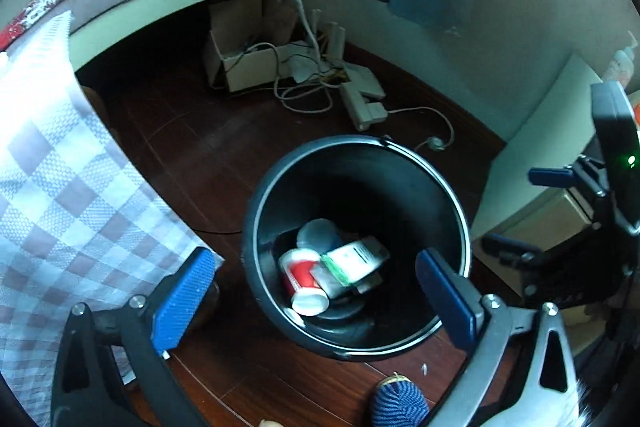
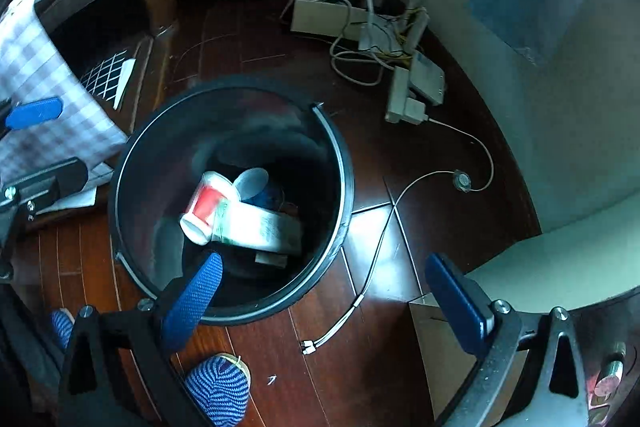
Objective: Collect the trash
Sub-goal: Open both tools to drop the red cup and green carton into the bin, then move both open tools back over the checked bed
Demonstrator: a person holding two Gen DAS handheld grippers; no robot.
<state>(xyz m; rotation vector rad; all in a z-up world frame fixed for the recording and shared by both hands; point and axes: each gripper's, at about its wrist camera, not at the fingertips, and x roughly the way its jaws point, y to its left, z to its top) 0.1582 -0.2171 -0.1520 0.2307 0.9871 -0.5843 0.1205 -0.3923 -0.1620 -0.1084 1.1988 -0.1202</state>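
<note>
Standing wide and empty, the jaws of the left gripper [image 1: 316, 301] and right gripper [image 2: 324, 301] are held above the black bin [image 1: 256, 227], where a red-and-white paper cup [image 1: 300, 277] and green-edged packet [image 1: 352, 261] lie directly below, nearer the left.

bin [image 1: 256, 227] blk, upright (floor) | trash inside: red/wht cup [image 1: 302, 281], carton [image 1: 354, 261]
</note>
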